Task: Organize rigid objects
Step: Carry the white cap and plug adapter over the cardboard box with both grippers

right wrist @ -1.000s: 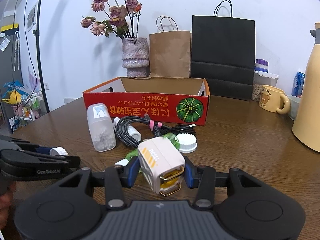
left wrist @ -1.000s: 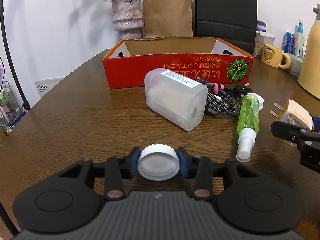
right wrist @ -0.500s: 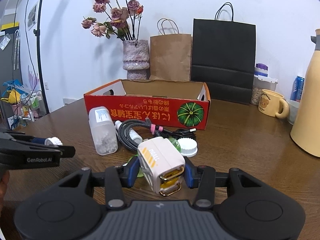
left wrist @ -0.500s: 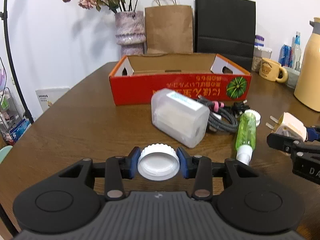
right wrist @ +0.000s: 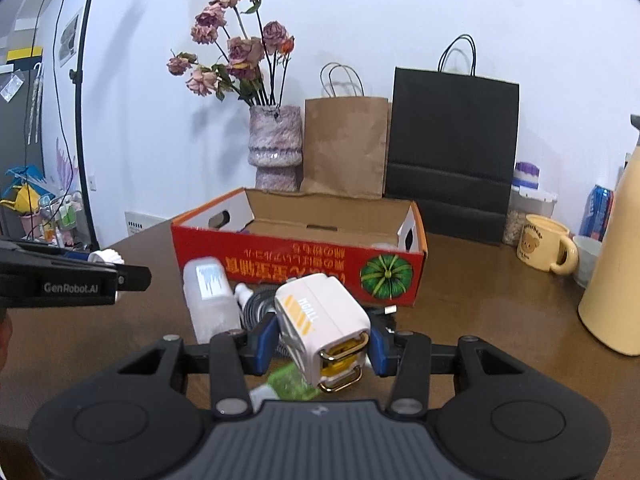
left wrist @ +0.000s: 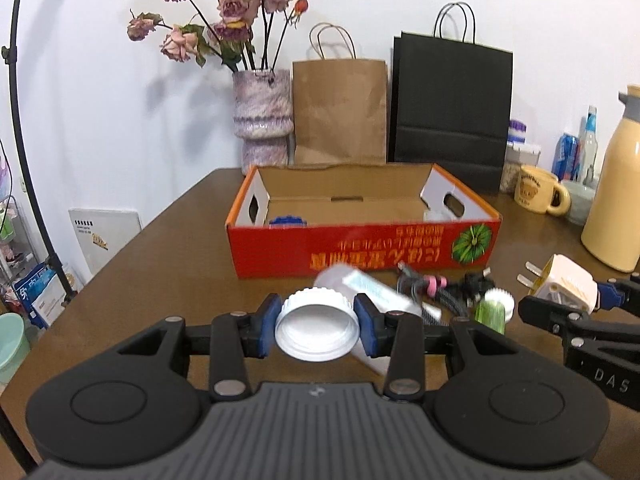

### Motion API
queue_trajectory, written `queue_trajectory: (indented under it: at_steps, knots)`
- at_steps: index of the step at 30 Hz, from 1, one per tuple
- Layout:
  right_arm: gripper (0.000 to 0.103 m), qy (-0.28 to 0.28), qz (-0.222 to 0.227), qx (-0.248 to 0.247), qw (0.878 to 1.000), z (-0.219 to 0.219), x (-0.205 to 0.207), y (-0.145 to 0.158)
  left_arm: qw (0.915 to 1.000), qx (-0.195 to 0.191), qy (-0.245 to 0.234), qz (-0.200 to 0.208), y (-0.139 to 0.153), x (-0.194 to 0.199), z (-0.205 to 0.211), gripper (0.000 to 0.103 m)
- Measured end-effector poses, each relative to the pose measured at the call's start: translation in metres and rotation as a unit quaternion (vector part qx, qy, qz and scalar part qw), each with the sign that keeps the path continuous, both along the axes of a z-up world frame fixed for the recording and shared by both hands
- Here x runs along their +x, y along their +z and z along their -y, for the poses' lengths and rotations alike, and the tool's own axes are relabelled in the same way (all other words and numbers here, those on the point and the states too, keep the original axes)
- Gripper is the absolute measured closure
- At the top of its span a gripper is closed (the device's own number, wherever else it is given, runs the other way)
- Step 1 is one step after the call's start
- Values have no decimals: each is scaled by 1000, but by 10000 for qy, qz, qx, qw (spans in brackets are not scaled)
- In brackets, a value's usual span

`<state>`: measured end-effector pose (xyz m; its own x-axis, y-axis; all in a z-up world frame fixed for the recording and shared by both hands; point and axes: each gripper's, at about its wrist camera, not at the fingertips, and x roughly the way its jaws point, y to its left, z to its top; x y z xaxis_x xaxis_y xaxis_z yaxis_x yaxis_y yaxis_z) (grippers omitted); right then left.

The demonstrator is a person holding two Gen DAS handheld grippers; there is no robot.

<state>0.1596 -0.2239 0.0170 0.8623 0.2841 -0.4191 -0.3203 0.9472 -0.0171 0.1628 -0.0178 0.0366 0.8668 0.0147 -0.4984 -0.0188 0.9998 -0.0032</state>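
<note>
My left gripper (left wrist: 317,328) is shut on a white ribbed lid (left wrist: 318,330), held above the table in front of the red cardboard box (left wrist: 360,254). My right gripper (right wrist: 322,338) is shut on a white plug adapter (right wrist: 320,320); the adapter also shows at the right of the left wrist view (left wrist: 566,285). A clear plastic container (right wrist: 210,304), a braided cable (right wrist: 256,310), a green spray bottle (left wrist: 490,314) and a second white lid (left wrist: 502,300) lie on the table before the box. A blue item (left wrist: 288,222) lies inside the box.
Behind the box stand a vase of dried roses (left wrist: 262,116), a brown paper bag (left wrist: 340,114) and a black bag (left wrist: 450,108). A yellow mug (left wrist: 538,194) and a cream thermos (left wrist: 614,200) stand at the right. The table's left edge (left wrist: 120,256) is near.
Both grippers have risen and moved toward the box with their loads; the box interior now shows and the loose items sit lower in view.
</note>
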Motion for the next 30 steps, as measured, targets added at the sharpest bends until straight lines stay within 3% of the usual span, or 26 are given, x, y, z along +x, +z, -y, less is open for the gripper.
queue_trajectory:
  at_steps: [14,30]
  knots:
    - [58,-117,236,99,9996,-16,46,30,9992,-206,-115,333,37,52,-4,62]
    - [58,-253,417,145,9987,-35,131,46,9978,-530,40,400,45,130,-6,62]
